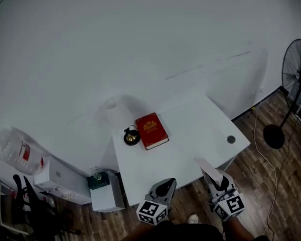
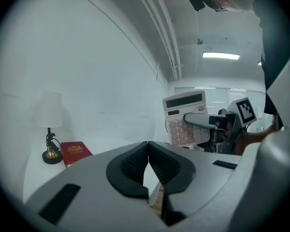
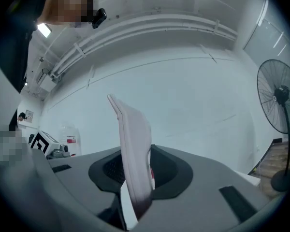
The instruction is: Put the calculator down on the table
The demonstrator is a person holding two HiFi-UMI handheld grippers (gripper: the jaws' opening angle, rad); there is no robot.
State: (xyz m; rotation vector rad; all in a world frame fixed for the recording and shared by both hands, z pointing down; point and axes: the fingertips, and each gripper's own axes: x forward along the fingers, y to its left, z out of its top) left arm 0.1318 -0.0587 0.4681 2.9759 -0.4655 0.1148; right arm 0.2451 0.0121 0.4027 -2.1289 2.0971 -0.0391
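Observation:
My right gripper (image 1: 213, 175) is shut on a pale calculator (image 1: 206, 166), held up on edge over the front right of the white table (image 1: 190, 129). In the right gripper view the calculator (image 3: 130, 124) stands edge-on between the dark pads (image 3: 166, 166). The left gripper view shows its key face (image 2: 186, 117) with the right gripper's finger (image 2: 203, 121) across it. My left gripper (image 1: 166, 183) hovers at the table's front edge, shut with nothing in it; its pads (image 2: 130, 163) meet at the tips.
A red book (image 1: 151, 130) and a small lamp (image 1: 131, 136) with a white shade sit at the table's back left. A standing fan (image 1: 297, 79) is at the right, a water bottle (image 1: 12, 147) and a white cabinet (image 1: 108, 197) at the left.

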